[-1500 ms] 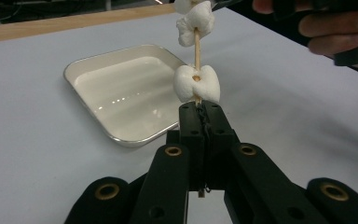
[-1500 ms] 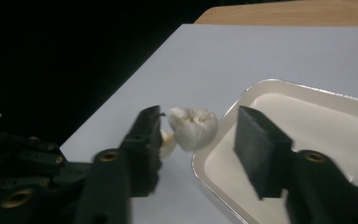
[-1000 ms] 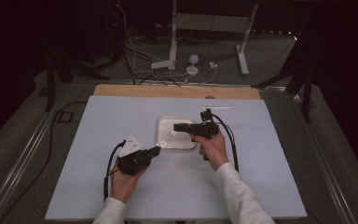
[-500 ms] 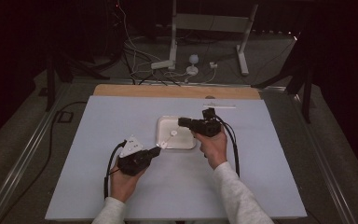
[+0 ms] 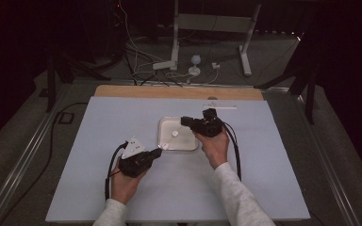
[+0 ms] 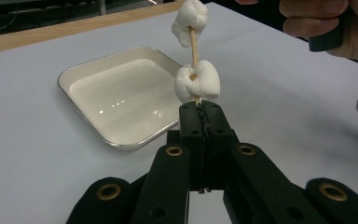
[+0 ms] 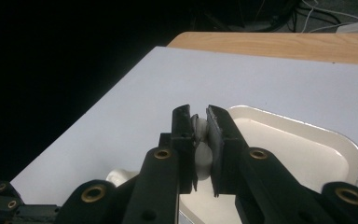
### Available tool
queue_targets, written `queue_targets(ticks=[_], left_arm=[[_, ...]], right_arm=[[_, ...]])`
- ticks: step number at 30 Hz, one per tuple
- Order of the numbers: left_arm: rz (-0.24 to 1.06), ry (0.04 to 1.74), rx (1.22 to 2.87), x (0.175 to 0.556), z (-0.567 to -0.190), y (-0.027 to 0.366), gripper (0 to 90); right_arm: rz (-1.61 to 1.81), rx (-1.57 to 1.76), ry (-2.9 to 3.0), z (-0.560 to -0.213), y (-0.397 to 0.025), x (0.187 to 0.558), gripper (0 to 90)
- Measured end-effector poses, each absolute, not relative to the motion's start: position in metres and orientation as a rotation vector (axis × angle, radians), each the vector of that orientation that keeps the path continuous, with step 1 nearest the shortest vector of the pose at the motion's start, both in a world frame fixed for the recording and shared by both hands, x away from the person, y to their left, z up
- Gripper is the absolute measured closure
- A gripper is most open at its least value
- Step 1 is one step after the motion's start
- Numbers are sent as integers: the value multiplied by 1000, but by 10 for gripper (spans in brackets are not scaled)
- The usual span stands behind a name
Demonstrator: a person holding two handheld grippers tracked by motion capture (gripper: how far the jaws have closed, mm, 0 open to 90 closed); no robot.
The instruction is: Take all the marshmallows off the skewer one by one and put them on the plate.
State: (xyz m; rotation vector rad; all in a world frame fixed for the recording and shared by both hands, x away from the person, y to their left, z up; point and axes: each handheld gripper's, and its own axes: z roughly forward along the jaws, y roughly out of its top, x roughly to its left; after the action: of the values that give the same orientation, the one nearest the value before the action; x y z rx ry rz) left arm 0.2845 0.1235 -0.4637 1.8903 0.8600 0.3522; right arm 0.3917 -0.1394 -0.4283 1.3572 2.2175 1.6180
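Observation:
My left gripper point(image 6: 200, 106) is shut on the lower end of a wooden skewer point(image 6: 194, 44). Two white marshmallows are threaded on it, one just above the jaws point(image 6: 198, 81) and one at the tip point(image 6: 189, 16). In the high view the left gripper point(image 5: 158, 151) sits at the near left corner of a white square tray point(image 5: 188, 141), with the skewer slanting over it. My right gripper point(image 5: 184, 121) hovers over the tray's far edge, pointing left. Its jaws point(image 7: 198, 112) pinch a third white marshmallow point(image 7: 203, 158) above the tray point(image 7: 298, 154).
The tray point(image 6: 121, 93) holds nothing and lies mid-table on a pale blue sheet point(image 5: 99, 141). A bare wooden strip point(image 5: 136, 92) runs along the far edge. Cables and stand legs point(image 5: 174, 61) lie on the floor beyond. The right hand point(image 6: 326, 23) is close to the skewer tip.
The right gripper has lifted slightly and drifted toward the tray's far edge with the marshmallow. The left gripper and skewer have stayed put.

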Motion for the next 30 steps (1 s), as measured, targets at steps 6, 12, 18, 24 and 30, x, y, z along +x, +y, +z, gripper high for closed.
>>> queue_targets(ticks=[6,12,18,24,30], left_arm=[[355,884,1900,283,-466,132,900],[346,905,1864,286,-466,134,900],[347,933,1841,287,-466,137,900],[345,956,1831,288,-467,141,900],[345,975,1844,290,-472,141,900]], right_arm=[[1588,1452,2082,-426,-152,397,832],[1605,1393,2142,-421,-159,397,817],[1564,1395,2195,-434,-151,401,803],[1517,1453,2229,-449,-143,410,789],[1425,1499,2242,-463,-137,416,577]])
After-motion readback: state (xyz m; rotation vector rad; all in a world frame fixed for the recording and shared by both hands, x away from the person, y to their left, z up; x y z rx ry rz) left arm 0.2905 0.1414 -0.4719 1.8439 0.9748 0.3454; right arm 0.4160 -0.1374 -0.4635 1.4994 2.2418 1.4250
